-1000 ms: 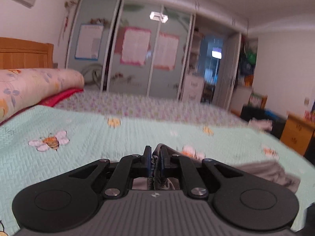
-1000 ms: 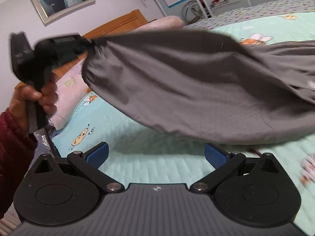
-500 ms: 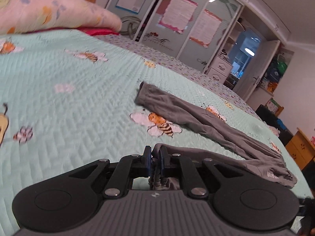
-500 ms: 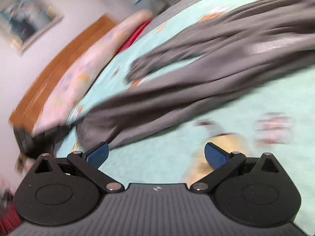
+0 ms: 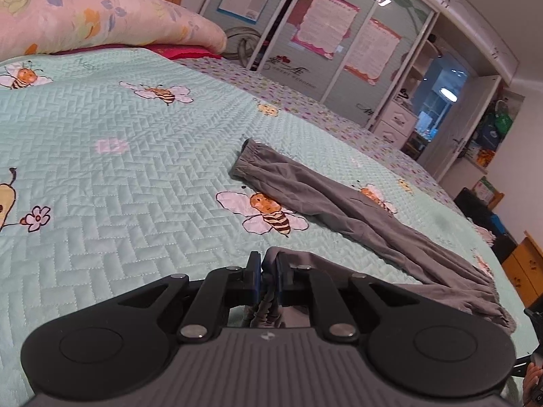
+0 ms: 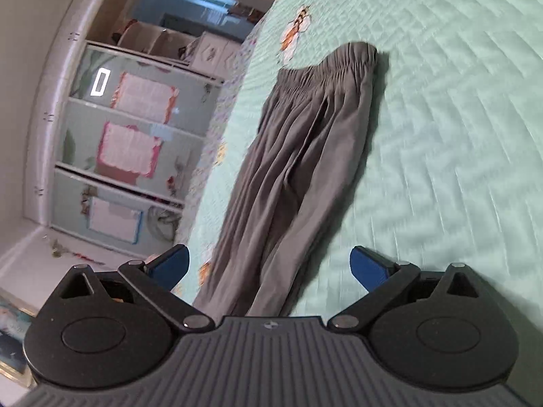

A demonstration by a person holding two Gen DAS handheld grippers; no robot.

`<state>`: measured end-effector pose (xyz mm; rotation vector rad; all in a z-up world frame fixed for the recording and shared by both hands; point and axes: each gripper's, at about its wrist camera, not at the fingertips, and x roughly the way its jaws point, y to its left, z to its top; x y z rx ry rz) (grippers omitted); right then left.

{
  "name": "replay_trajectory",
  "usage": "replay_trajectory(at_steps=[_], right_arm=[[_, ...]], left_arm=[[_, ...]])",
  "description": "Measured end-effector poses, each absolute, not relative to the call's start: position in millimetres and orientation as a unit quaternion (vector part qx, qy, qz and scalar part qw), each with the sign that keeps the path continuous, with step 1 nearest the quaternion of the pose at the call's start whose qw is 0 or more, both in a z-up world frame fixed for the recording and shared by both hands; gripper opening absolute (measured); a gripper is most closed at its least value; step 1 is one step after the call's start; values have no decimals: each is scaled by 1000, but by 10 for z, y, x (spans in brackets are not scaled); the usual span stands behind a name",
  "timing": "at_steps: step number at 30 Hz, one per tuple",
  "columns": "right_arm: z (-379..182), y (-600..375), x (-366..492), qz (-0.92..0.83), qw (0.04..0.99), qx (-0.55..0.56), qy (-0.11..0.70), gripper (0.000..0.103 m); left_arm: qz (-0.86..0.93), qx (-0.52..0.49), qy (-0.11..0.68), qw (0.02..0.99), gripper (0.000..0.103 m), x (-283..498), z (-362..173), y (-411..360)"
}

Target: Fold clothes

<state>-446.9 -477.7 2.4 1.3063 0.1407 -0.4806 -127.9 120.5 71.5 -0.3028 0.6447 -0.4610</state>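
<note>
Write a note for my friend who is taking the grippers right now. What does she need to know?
Left gripper: shut on a cuff of the grey trousers.
Right gripper: open, holding nothing, with the trousers running between its fingers toward the waistband.
The trousers lie stretched out on the green bee quilt.
Done: spread out. No fold shows yet.
Left: all the folding.

My left gripper sits low and level, its jaws pinched tight together on a bunch of grey cloth. My right gripper is rolled sideways, blue pads spread wide, gripping nothing.
</note>
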Motion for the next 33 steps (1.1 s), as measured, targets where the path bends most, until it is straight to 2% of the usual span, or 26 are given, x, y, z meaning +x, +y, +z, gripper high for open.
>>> replay_trajectory(at_steps=[2, 4, 6, 7, 9, 10, 12, 19, 26, 33], right_arm=[[-21, -4849, -4415, -227, 760, 606, 63, 98], [-64, -4885, -4325, -228, 759, 607, 67, 86], [-130, -4927, -4230, -226, 755, 611, 71, 59], [-180, -4951, -4211, -225, 749, 618, 72, 55], [-246, -4999, -4199, -223, 740, 631, 66, 37], [-274, -5020, -4196, -223, 737, 635, 66, 33], [-321, -5052, -4212, -222, 735, 636, 70, 0], [-122, -5091, -4512, -209, 770, 600, 66, 0], [-30, -5353, -5043, -242, 779, 573, 77, 0], [-151, -5524, -5064, -316, 785, 521, 114, 0]], left_arm=[[-214, -152, 315, 912, 9, -1279, 717, 1202], [-204, -155, 317, 913, 9, -1288, 724, 1197], [-194, -153, 320, 915, 9, -1296, 722, 1188], [-190, -150, 322, 915, 9, -1312, 721, 1177], [-183, -143, 324, 917, 9, -1340, 717, 1155], [-181, -140, 325, 918, 9, -1356, 715, 1142], [-182, -138, 326, 918, 9, -1382, 717, 1122], [-235, -136, 308, 912, 9, -1585, 881, 1095], [-332, -107, 345, 871, 9, -1974, 877, 1010], [-380, -95, 391, 833, 9, -2331, 760, 977]])
